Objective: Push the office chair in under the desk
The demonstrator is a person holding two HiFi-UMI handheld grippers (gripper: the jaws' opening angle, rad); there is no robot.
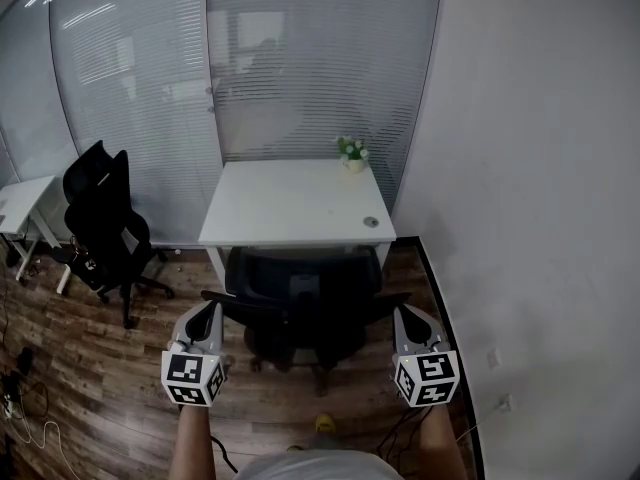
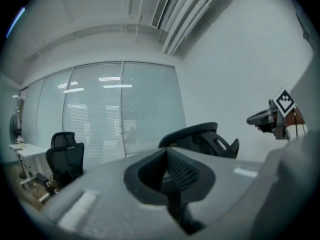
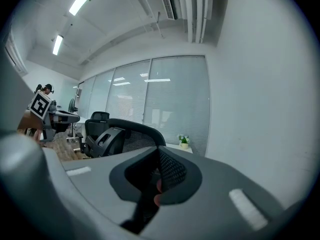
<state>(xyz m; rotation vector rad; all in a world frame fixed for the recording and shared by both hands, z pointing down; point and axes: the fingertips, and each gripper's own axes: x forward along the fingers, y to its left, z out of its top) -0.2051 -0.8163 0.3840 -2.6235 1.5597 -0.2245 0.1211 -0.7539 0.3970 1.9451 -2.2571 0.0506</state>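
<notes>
The black office chair (image 1: pixel 300 313) stands at the front of the white desk (image 1: pixel 290 203), with its seat partly under the desktop and its back towards me. My left gripper (image 1: pixel 210 313) is at the chair's left armrest and my right gripper (image 1: pixel 402 315) at its right armrest; I cannot tell whether either touches. Both pairs of jaws are shut with nothing between them. In the left gripper view the shut gripper (image 2: pixel 167 151) points past the chair back (image 2: pixel 200 138), with the right gripper (image 2: pixel 274 116) beyond. In the right gripper view the gripper (image 3: pixel 159 151) faces the chair (image 3: pixel 125 133).
A small potted plant (image 1: pixel 352 153) sits at the desk's far right corner. A second black chair (image 1: pixel 105 223) and another white desk (image 1: pixel 20 208) stand at the left. Glass partitions with blinds run behind, a white wall (image 1: pixel 540 168) closes the right side, and cables (image 1: pixel 30 408) lie on the wooden floor.
</notes>
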